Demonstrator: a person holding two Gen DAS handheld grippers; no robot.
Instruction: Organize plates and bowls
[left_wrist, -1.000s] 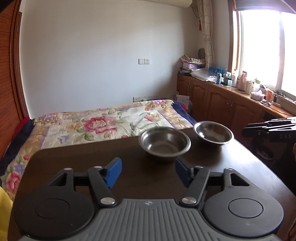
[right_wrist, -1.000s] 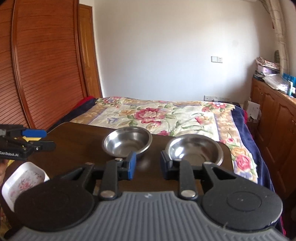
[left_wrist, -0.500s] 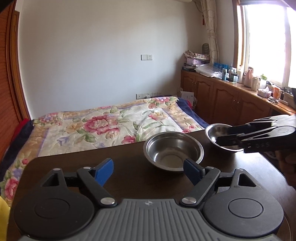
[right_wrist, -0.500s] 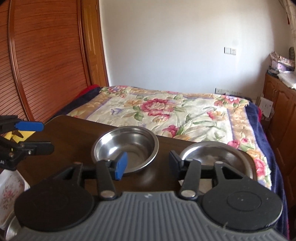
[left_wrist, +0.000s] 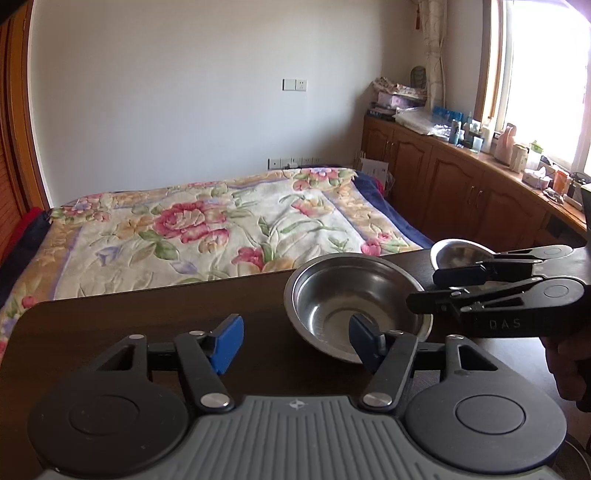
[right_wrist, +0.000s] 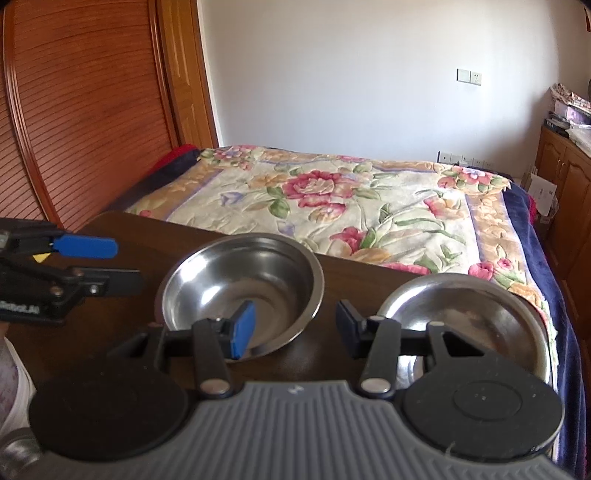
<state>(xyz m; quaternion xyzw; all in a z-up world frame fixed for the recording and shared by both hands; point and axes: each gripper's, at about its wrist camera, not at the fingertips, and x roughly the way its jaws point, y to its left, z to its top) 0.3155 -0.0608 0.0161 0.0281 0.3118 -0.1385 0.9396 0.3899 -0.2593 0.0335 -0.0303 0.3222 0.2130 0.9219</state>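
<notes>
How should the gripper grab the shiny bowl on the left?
Grab the left bowl by its thin rim, near side. It sits upright on the table with smooth, sloping walls, too wide and slippery to squeeze whole. Put one finger inside and one outside, coming from the front. The right gripper is open and already has its blue pad in front of the bowl's inside.

Bright daylight glares through the window (left_wrist: 546, 85); sharp pictures, edges bowed by fisheye.
</notes>
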